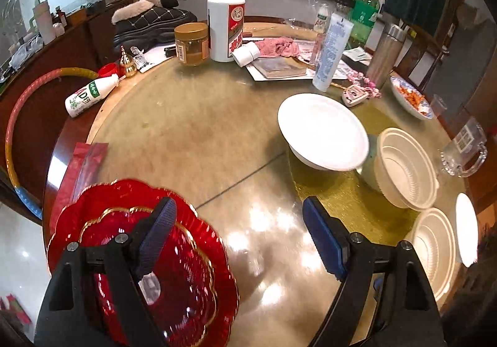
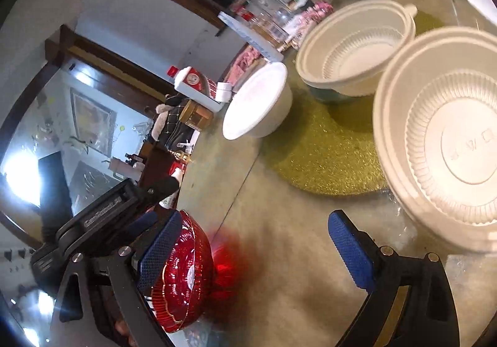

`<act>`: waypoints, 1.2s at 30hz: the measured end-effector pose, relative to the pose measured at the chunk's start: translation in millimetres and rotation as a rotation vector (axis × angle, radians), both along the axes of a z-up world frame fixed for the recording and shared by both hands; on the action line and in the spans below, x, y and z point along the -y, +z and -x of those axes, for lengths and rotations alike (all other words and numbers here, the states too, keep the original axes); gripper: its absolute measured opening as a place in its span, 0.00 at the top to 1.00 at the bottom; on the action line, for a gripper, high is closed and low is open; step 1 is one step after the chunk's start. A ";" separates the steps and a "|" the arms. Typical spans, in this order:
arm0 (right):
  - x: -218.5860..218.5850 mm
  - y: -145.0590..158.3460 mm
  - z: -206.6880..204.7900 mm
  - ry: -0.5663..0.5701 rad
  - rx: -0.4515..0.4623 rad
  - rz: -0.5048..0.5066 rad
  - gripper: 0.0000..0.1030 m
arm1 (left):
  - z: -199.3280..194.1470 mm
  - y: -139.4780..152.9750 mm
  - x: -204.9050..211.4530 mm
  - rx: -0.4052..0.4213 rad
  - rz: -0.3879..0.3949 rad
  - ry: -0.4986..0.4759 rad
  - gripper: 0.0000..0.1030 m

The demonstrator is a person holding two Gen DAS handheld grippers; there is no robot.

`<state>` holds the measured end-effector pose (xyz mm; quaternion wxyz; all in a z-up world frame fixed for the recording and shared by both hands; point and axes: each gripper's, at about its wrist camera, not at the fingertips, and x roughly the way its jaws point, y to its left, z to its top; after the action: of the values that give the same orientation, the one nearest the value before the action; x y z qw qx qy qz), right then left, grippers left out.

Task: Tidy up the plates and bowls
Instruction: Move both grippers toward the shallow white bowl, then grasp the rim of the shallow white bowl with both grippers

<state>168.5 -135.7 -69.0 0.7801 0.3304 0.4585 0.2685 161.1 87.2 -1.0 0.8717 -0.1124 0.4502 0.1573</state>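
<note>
The widest free room is the bare centre of the round surface (image 1: 192, 136), open from the near edge up to the far clutter. Left of it, the stacked red plates (image 1: 174, 269) overhang the near edge. Right of it, a white bowl (image 1: 323, 132), a ribbed white bowl (image 1: 403, 170) and a second ribbed bowl (image 1: 435, 247) crowd the gold mat (image 1: 338, 191), with narrow gaps between them. The far side is blocked by a white bottle (image 1: 225, 24), a jar (image 1: 191, 44), a tube (image 1: 330, 55) and a book (image 1: 279, 67); a glass mug (image 1: 462, 151) stands near the right rim.
</note>
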 end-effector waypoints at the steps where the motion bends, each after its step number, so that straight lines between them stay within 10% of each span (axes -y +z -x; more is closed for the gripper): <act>1: 0.5 -1.8 -1.6 0.006 -0.012 -0.015 0.06 | -3.4 -1.8 -1.0 -0.007 0.005 0.001 0.19; 28: -8.5 50.1 -163.4 0.079 -0.122 -0.052 0.11 | -66.7 -8.4 5.1 0.113 0.072 0.199 0.19; 36: -48.5 45.3 -216.6 0.136 -0.072 0.135 0.24 | -80.8 -21.0 7.9 0.130 0.084 0.167 0.19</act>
<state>385.1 -87.2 -23.7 0.7635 0.2547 0.5247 0.2774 241.9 79.4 -22.0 0.8775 -0.1960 0.3879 0.2029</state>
